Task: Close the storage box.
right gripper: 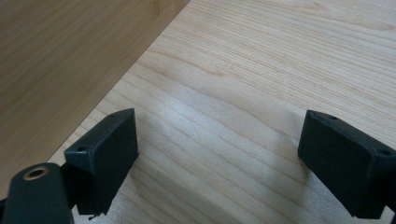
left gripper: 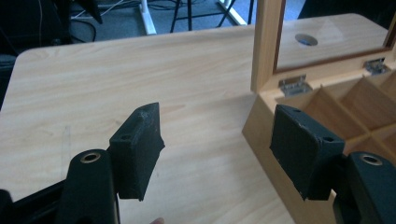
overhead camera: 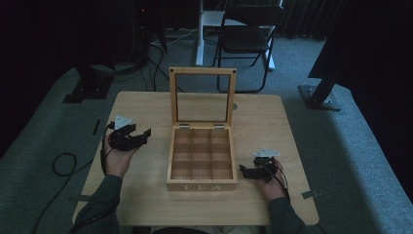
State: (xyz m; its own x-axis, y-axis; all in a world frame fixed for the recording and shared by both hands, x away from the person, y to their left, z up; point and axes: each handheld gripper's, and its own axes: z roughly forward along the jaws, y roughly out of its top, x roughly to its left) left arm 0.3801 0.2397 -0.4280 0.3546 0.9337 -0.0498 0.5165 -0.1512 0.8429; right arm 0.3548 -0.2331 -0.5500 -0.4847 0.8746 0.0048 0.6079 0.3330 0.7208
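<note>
A wooden tea box (overhead camera: 201,186) stands in the middle of the table with its glass-paned lid (overhead camera: 202,73) raised upright; its square compartments look bare. My left gripper (overhead camera: 142,135) is held above the table left of the box, open, its jaws pointing toward the box. In the left gripper view the gripper (left gripper: 217,114) holds nothing, and the box corner (left gripper: 261,135) lies just behind the right pad (left gripper: 299,144). My right gripper (overhead camera: 245,171) rests low by the box's right side, open. In the right gripper view the gripper (right gripper: 219,119) frames bare wood beside the box wall (right gripper: 70,56).
The light wooden table (overhead camera: 141,195) has a round cable hole (overhead camera: 234,106) behind the box. A black folding chair (overhead camera: 246,34) and a white post stand beyond the far edge. Cables lie on the grey carpet at the left.
</note>
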